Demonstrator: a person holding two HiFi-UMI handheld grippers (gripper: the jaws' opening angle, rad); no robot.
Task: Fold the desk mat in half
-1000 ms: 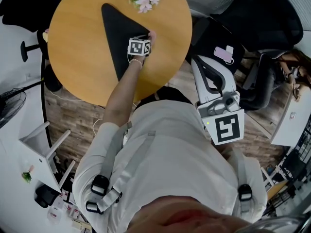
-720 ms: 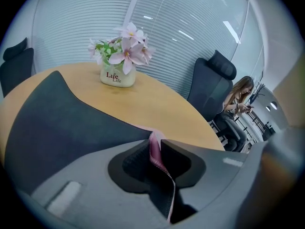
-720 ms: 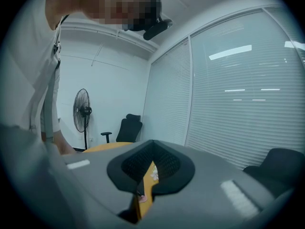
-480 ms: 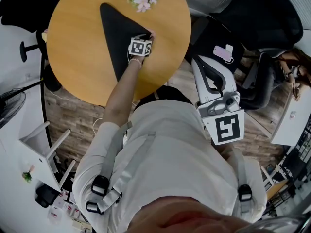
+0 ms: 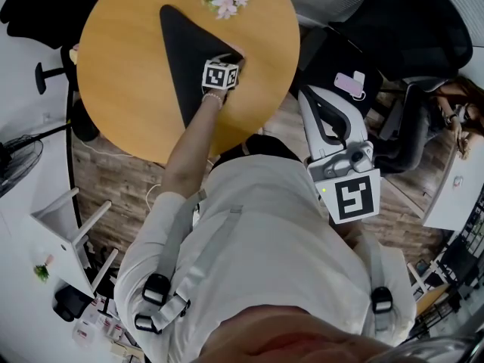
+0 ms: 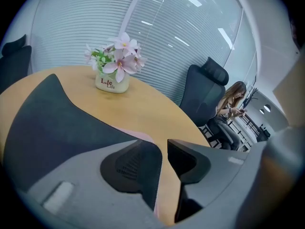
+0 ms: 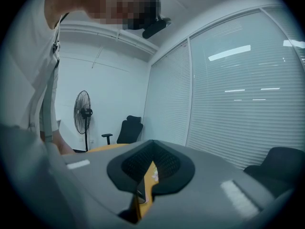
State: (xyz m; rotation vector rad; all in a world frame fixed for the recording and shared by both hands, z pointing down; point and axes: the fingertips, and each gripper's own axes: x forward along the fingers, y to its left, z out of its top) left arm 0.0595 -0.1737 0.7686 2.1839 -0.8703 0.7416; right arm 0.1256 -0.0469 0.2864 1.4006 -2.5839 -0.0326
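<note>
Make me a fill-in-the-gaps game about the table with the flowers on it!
1. The desk mat is ____ in colour.
2. It lies on a table whose top is ____ in shape.
3. The pot standing on the table beyond the mat holds pink ____.

Missing words: black; round; flowers.
</note>
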